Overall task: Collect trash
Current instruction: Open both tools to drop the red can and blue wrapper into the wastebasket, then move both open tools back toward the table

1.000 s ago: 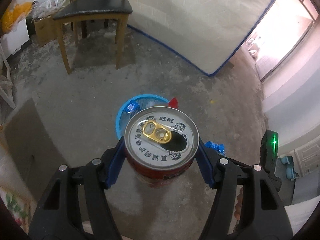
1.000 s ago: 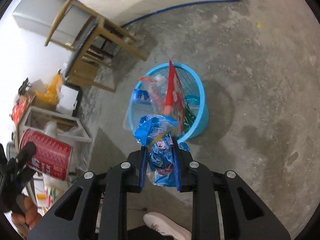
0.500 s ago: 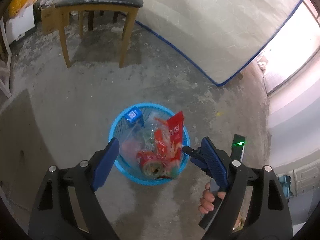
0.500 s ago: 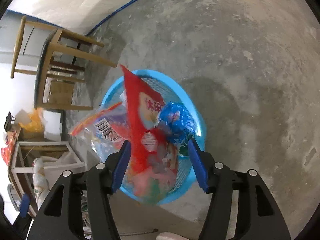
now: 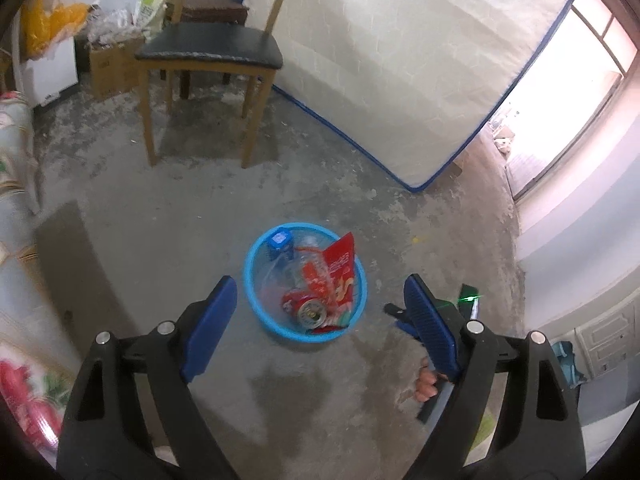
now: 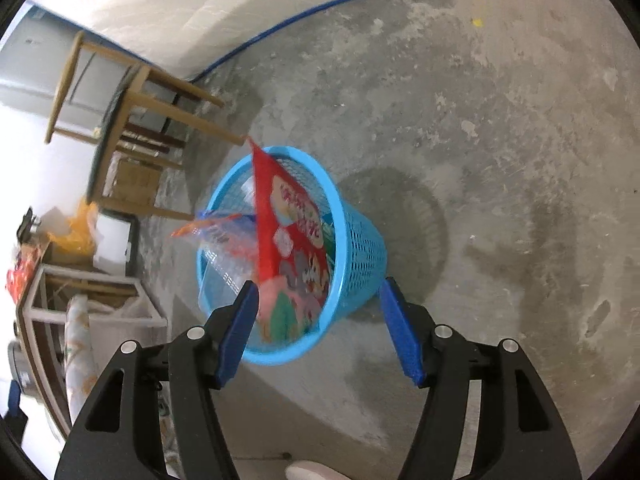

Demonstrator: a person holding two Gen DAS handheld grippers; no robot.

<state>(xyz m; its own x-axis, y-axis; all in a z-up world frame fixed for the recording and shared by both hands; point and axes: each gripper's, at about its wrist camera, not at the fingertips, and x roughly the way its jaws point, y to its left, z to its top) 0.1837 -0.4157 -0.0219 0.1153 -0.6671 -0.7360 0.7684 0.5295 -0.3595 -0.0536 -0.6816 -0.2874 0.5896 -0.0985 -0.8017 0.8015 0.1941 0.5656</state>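
A blue plastic basket (image 5: pixel 256 292) stands on the concrete floor and holds trash: a red can (image 5: pixel 310 311) lying on its side, a red snack bag (image 5: pixel 340 264), clear plastic and a small blue carton (image 5: pixel 279 242). My left gripper (image 5: pixel 320 320) is open and empty, high above the basket. My right gripper (image 6: pixel 318 328) is open and empty just above the basket (image 6: pixel 360 248), where the red snack bag (image 6: pixel 288 224) sticks up. The other gripper shows at the right of the left wrist view (image 5: pixel 440 360).
A wooden chair (image 5: pixel 208 52) with a black seat stands behind the basket. A white mattress (image 5: pixel 400 60) with blue trim leans on the wall. Boxes and bags (image 5: pixel 108 40) are at the far left. A doorway (image 5: pixel 580 100) opens at the right.
My left gripper opened and dropped the red can into the basket. My right gripper opened and dropped the blue wrapper into it. Both grippers have since drawn back from the basket.
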